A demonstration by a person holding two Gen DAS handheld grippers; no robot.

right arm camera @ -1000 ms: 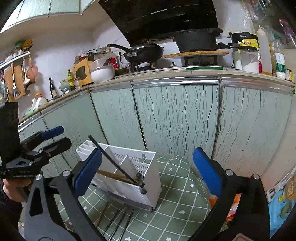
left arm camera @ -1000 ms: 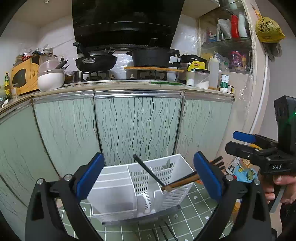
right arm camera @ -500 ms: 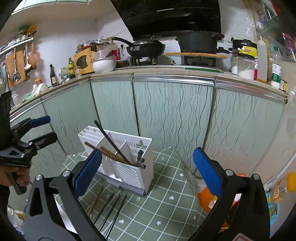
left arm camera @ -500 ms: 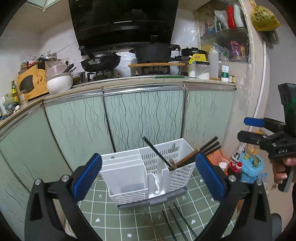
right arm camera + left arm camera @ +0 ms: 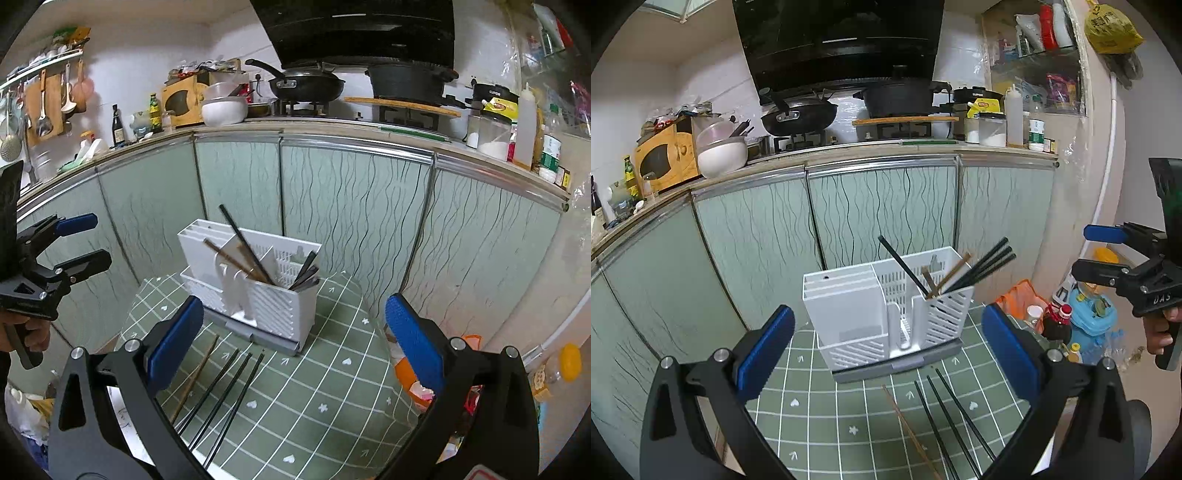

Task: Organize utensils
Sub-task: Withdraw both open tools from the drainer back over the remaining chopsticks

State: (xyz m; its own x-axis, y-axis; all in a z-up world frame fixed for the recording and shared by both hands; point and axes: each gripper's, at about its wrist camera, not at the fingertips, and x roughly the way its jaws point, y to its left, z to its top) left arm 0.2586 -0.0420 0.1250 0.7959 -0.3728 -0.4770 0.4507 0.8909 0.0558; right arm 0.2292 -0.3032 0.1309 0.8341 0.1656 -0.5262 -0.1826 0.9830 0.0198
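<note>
A white utensil caddy [image 5: 886, 314] stands on a green tablecloth [image 5: 849, 413] patterned with white grid lines, in front of pale green kitchen cabinets [image 5: 879, 210]. Black chopsticks [image 5: 982, 269] and a brown chopstick [image 5: 951, 271] lean out of its slotted right-hand compartment, one black stick [image 5: 901, 264] tilting the opposite way. On the cloth just in front of the caddy lie three more black chopsticks [image 5: 945, 417] side by side, with a brown wooden chopstick [image 5: 908, 428] beside them on the left. The left gripper [image 5: 886, 358] hovers above the cloth, its blue-padded fingers spread wide and holding nothing, the caddy framed between them. The right gripper [image 5: 293, 339] is likewise spread wide and empty, off to the caddy's right and apart from it. A black wok [image 5: 799, 116] and a dark pot [image 5: 899, 99] sit on the stove above the cabinets.
</note>
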